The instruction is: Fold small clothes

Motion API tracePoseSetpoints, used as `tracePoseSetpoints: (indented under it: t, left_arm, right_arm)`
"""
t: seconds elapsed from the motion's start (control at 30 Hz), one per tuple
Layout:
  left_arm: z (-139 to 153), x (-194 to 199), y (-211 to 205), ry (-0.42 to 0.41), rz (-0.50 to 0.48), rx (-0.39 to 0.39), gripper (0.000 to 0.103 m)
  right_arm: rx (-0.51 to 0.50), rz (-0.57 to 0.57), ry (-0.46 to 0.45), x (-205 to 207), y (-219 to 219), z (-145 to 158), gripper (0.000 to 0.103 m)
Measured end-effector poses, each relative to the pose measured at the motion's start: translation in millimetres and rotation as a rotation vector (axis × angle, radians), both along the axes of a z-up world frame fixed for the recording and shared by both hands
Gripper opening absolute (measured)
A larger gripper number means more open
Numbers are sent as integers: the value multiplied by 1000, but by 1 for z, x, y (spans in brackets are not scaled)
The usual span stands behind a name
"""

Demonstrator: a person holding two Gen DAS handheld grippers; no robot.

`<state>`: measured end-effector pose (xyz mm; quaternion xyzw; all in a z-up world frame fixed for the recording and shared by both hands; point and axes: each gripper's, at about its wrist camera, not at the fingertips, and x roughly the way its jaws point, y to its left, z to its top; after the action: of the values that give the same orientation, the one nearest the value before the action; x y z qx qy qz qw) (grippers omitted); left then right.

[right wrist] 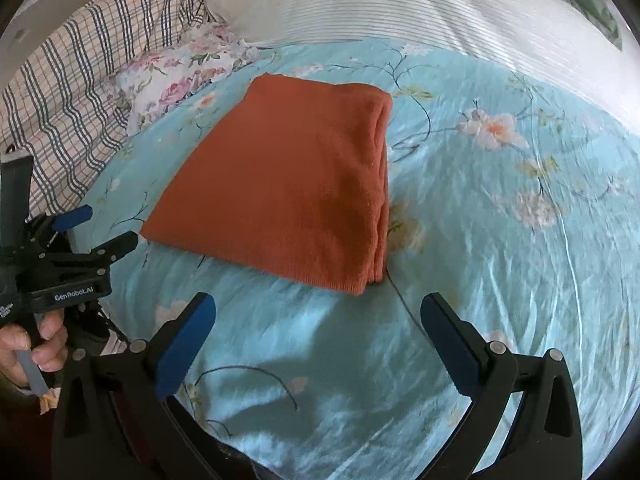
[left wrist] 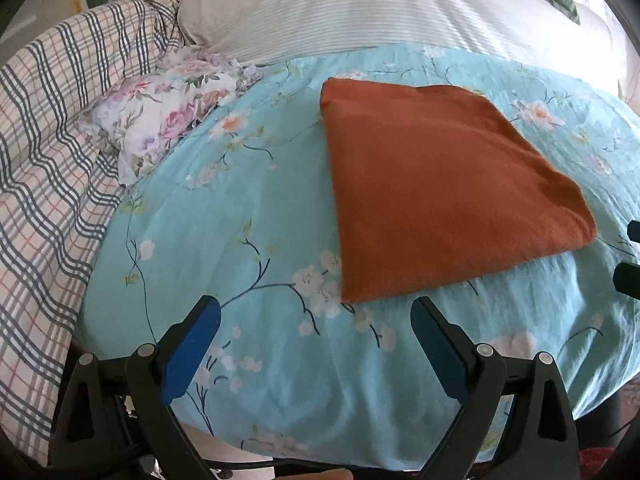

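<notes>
A: Status: rust cloth (right wrist: 288, 176) lies folded into a flat rectangle on the bed (right wrist: 500, 240), middle of the blue floral sheet. Nothing touching it.

B: Tongs?

A: Right tongs (right wrist: 318, 322) spread as wide as they go, empty, hovering just short of the cloth's near corner. Left tongs (left wrist: 316, 328) also wide open and empty, near the other near corner. Both clear of the fabric.

B: How will it handle?

A: Looks like a soft knit, light, several layers thick. Limp: it will sag and unfold if lifted by one corner. Not slippery, not fragile. The sheet under it is wrinkly and loose, so a low pinch could grab sheet as well.

B: Where to take hold?

A: The right side shows stacked layer edges, seen from the right wrist. Pinch there and all layers come together. The left side looks like a closed fold, cleaner but thicker. For another fold: one tong on each near corner, catch the full stack, carry over to the far edge. To move it: grip opposite sides and keep it level.

B: Anything nearby?

A: Floral fabric (left wrist: 168, 120) bunched at the far left, apart from the cloth. Plaid quilt (left wrist: 52, 140) beyond it, striped pillow (left wrist: 360, 4) behind. None in the way.
</notes>
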<state>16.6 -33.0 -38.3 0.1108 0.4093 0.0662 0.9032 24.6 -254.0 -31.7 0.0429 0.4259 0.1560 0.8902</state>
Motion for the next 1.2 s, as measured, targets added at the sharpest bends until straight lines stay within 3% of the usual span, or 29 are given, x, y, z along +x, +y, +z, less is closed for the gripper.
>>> tracePoseSetpoints:
  t: [0.3, 0.57, 1.2]
  left_arm:
    - [15, 15, 6, -39, 30, -4, 96]
    - [28, 15, 9, -58, 32, -26, 96]
    - [24, 5, 3, -42, 14, -42, 97]
  right_arm:
    - [-21, 3, -46, 19, 7, 18, 102]
    - [-21, 5, -24, 24, 13, 15, 102]
    - [-6, -5, 0, 15, 12, 7, 102]
